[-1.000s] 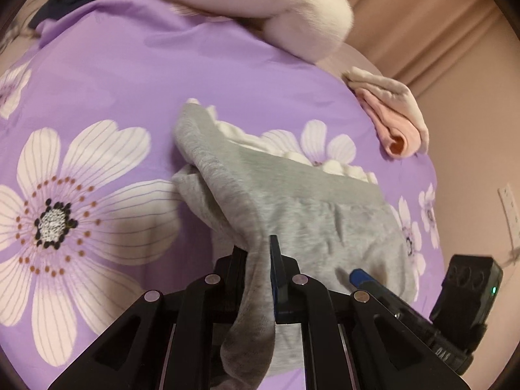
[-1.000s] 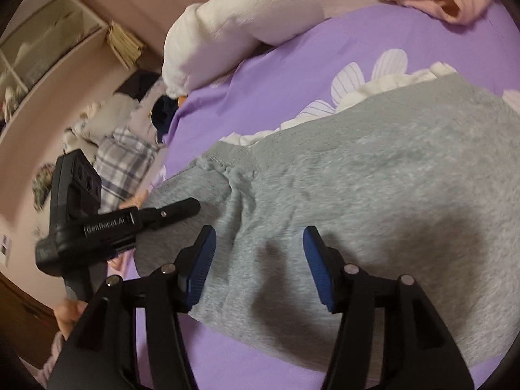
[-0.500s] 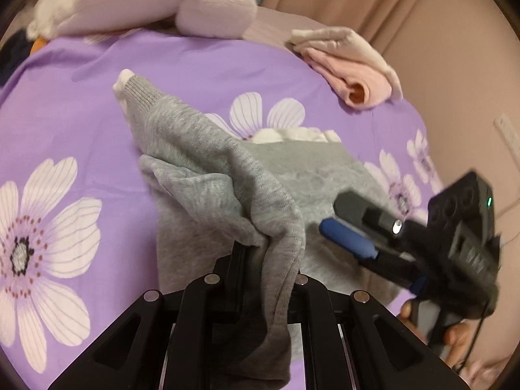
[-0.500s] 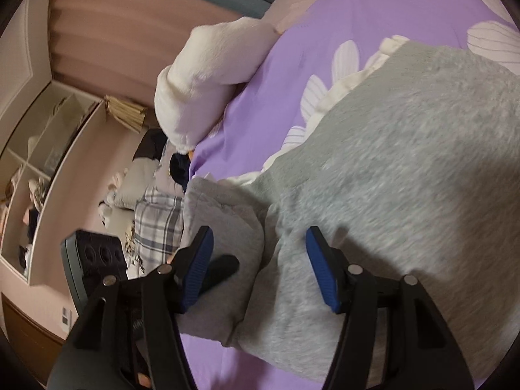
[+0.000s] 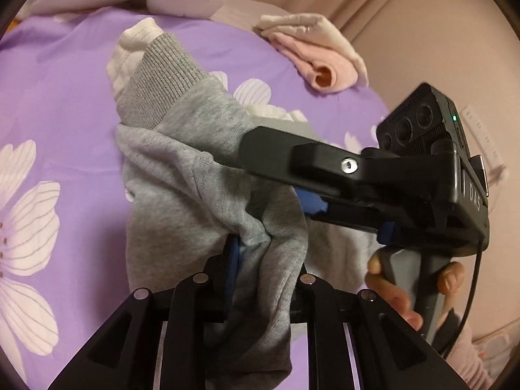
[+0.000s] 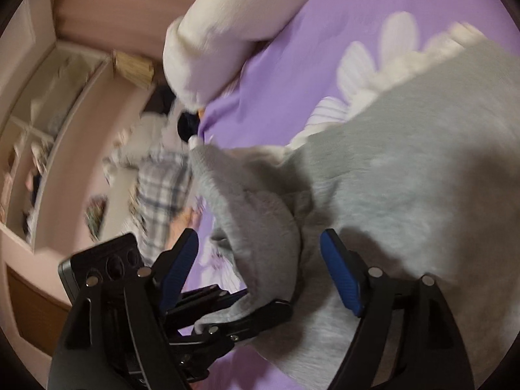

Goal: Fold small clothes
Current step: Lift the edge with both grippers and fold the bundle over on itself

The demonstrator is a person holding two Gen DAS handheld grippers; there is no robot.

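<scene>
My left hand-held gripper (image 5: 265, 253) is clamped on a bunched fold of the grey sweatshirt (image 5: 195, 175), with cloth spilling down between its black arms and one blue pad showing at the left of the pinch. From that grip the fabric rises away from me to a ribbed grey cuff (image 5: 159, 74) with white fleece lining (image 5: 130, 48) poking out beyond it. My right hand-held gripper (image 6: 260, 260) stands wide open, its blue pads (image 6: 341, 279) well apart, the lifted sleeve hanging between them without being pinched; in the left wrist view it reaches in from the right, just above the held fold, with the person's fingers (image 5: 393, 295) wrapped on its handle. The body of the sweatshirt lies flat on the purple flowered bedsheet (image 5: 65, 104), white trim along its far edge. Further back on the bed I see a folded pink garment (image 5: 318, 61) near the edge and a white plush pillow (image 6: 234, 29). The right wrist view is blurred, with shelving (image 6: 48, 123) off to the left.
</scene>
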